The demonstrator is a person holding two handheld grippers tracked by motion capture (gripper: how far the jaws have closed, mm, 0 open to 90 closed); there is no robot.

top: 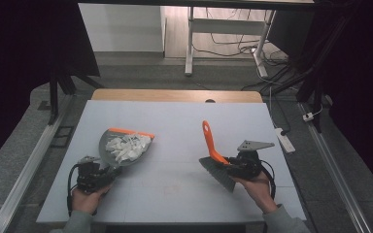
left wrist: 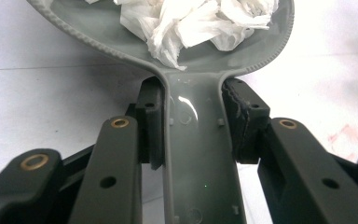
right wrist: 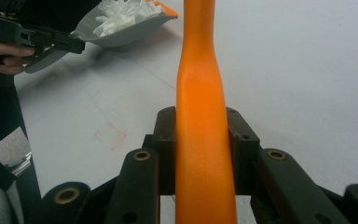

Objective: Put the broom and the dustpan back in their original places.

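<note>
1. Clamping hard at lower left of the high view, the left gripper (top: 97, 172) has its jaws pressed on the grey handle of the dustpan (top: 121, 148).
2. Lower right, the right gripper (top: 233, 165) squeezes the orange handle of the brush (top: 212, 145), bristles low, handle rising.
3. Further up, paper scraps (top: 126, 144) fill the dustpan's scoop, left of centre on the white table (top: 175, 126).

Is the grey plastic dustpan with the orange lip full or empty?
Full: the grey plastic dustpan holds a heap of crumpled white paper scraps.
</note>
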